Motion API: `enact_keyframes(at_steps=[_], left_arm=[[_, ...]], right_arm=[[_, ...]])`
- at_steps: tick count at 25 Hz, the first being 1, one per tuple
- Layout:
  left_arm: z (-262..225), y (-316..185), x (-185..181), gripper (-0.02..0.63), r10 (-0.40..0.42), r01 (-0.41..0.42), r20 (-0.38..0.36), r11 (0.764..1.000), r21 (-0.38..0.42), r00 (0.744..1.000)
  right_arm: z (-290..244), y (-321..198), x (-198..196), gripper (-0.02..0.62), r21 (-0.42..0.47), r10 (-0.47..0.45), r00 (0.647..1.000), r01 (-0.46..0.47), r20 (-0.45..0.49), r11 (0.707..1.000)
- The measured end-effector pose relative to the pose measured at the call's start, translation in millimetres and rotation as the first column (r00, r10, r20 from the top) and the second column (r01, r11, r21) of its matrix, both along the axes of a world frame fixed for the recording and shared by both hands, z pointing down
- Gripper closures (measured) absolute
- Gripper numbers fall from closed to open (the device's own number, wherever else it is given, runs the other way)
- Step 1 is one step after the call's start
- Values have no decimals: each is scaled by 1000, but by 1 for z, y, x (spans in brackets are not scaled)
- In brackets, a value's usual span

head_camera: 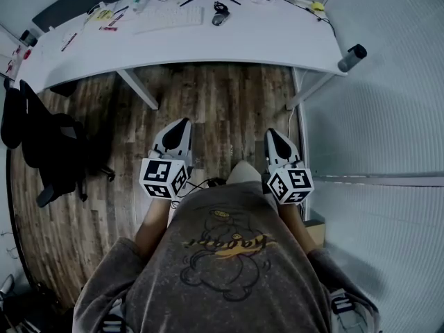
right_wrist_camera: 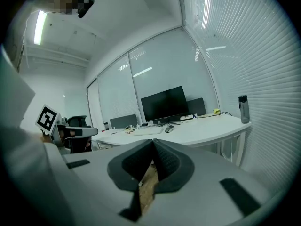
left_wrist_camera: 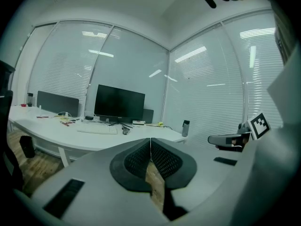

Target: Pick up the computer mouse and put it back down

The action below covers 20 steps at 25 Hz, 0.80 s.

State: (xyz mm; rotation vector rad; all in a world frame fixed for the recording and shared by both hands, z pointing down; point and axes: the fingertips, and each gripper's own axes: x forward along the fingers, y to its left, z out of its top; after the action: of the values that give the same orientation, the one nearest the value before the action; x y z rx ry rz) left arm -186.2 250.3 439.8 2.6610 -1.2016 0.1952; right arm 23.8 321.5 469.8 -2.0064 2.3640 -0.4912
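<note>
The dark computer mouse [head_camera: 220,19] lies on the white desk [head_camera: 277,40], just right of the keyboard, far ahead of both grippers. It shows small in the left gripper view [left_wrist_camera: 125,132] and in the right gripper view [right_wrist_camera: 169,129]. My left gripper [head_camera: 184,122] and right gripper [head_camera: 272,132] are held close to the person's body over the wooden floor, well short of the desk. The left gripper [left_wrist_camera: 150,139] is shut with nothing in it. The right gripper [right_wrist_camera: 153,140] has its pads meeting at the tips and holds nothing.
A white keyboard [head_camera: 170,18] and a black monitor [left_wrist_camera: 119,102] sit on the desk. A dark bottle [head_camera: 352,56] stands at the desk's right end. A black office chair [head_camera: 41,144] is at the left. Blind-covered glass walls [head_camera: 388,116] close the right side.
</note>
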Motion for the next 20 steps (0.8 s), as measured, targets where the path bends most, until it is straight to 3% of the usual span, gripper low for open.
enact_keyframes(at_steps=[9,20], left_arm=[[2,-38,10,586,4,-4,-11,1000,0,1000],[4,-124,32,586,-27,28,-19,1000,5,999]], right_arm=[[-4,-45,8,591,30,8,1000,-8,12,1000],[5,-137,31,591,31,-28,1000,28,0,999]])
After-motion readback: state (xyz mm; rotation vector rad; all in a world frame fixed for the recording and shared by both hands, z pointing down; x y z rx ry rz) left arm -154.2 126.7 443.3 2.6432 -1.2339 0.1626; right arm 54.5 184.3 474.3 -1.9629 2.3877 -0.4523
